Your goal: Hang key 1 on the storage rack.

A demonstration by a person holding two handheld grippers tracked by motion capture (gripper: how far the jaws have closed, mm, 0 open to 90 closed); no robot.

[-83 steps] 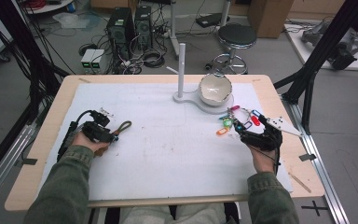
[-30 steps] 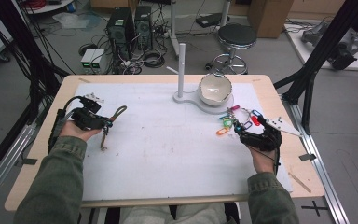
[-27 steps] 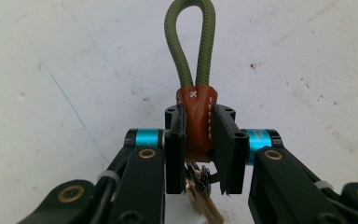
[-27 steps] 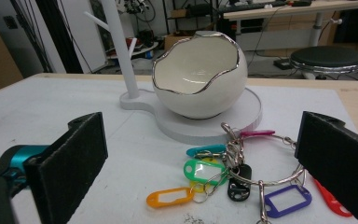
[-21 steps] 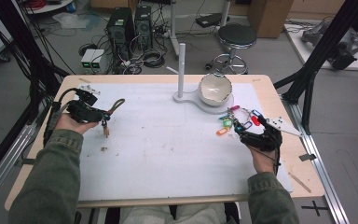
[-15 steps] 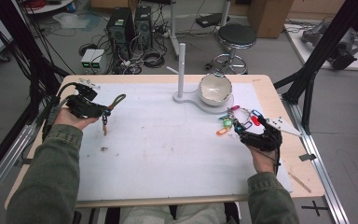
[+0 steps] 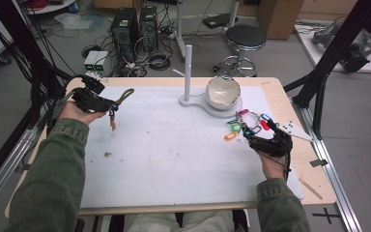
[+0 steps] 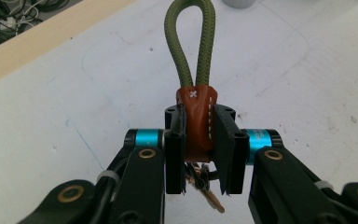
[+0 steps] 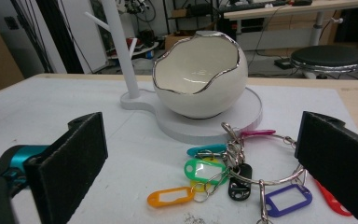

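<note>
My left gripper (image 7: 107, 104) is raised over the table's far left and is shut on a keychain. In the left gripper view the jaws (image 8: 199, 149) clamp its brown leather tab (image 8: 196, 121); the olive cord loop (image 8: 189, 42) sticks out ahead and keys (image 7: 112, 121) dangle below. My right gripper (image 7: 252, 133) rests on the mat at the right, open, with a ring of coloured key tags (image 7: 244, 126) just in front of it. In the right gripper view the tags (image 9: 242, 172) lie between and beyond the wide-set jaws (image 9: 205, 163), untouched.
A white egg-shaped bowl (image 7: 223, 92) sits on a round white base (image 7: 193, 102) beside an upright white post (image 7: 188, 67) at the table's far middle. The bowl (image 9: 200, 79) stands just behind the tags. A white mat (image 7: 174, 154) covers the wooden table.
My left hand has lifted the keychain off the mat and carried it left and toward the far edge. The right hand and the tags have stayed put.
</note>
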